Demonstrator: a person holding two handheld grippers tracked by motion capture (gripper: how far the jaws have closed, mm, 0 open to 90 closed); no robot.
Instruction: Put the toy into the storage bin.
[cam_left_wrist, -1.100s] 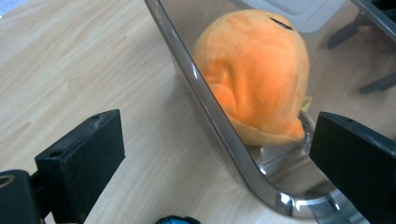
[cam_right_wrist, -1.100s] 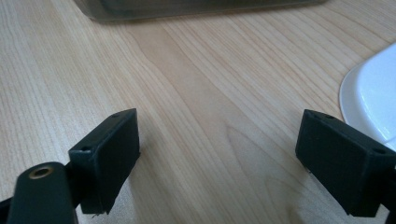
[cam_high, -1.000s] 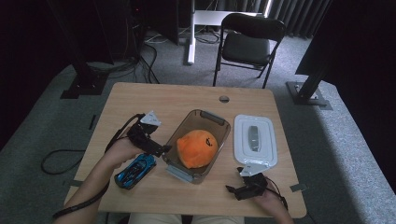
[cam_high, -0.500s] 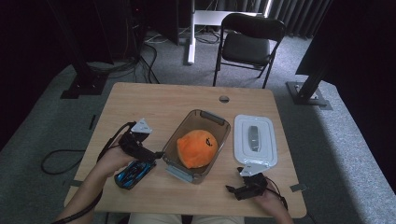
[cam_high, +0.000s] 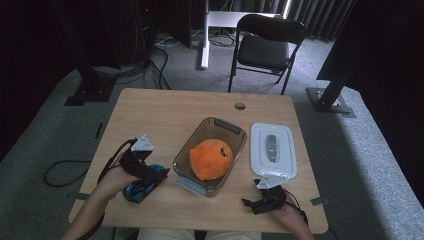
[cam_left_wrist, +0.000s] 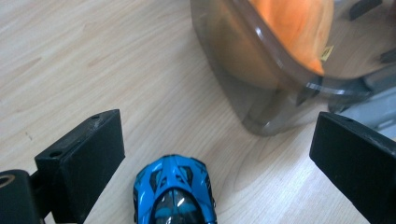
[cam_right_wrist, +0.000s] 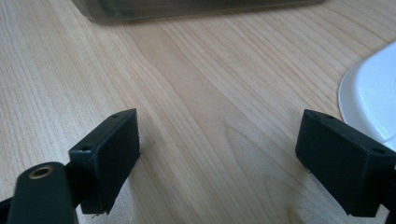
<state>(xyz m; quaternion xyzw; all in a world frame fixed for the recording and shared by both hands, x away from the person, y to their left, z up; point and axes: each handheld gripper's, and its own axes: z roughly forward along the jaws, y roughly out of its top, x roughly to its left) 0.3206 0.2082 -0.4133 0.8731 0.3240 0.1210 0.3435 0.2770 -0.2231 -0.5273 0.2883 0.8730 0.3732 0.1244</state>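
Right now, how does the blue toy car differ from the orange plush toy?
The blue toy car lies on the bare table, while the orange plush toy sits inside the clear container. The car looks hard and glossy; the plush looks soft and rounded. The car is smaller than the plush. The open left gripper brackets the car; no gripper is at the plush. Both are brightly coloured toys.

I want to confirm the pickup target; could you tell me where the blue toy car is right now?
In the high view the blue toy car lies at the table's near left, beside the brown container, between the open jaws of the left gripper.
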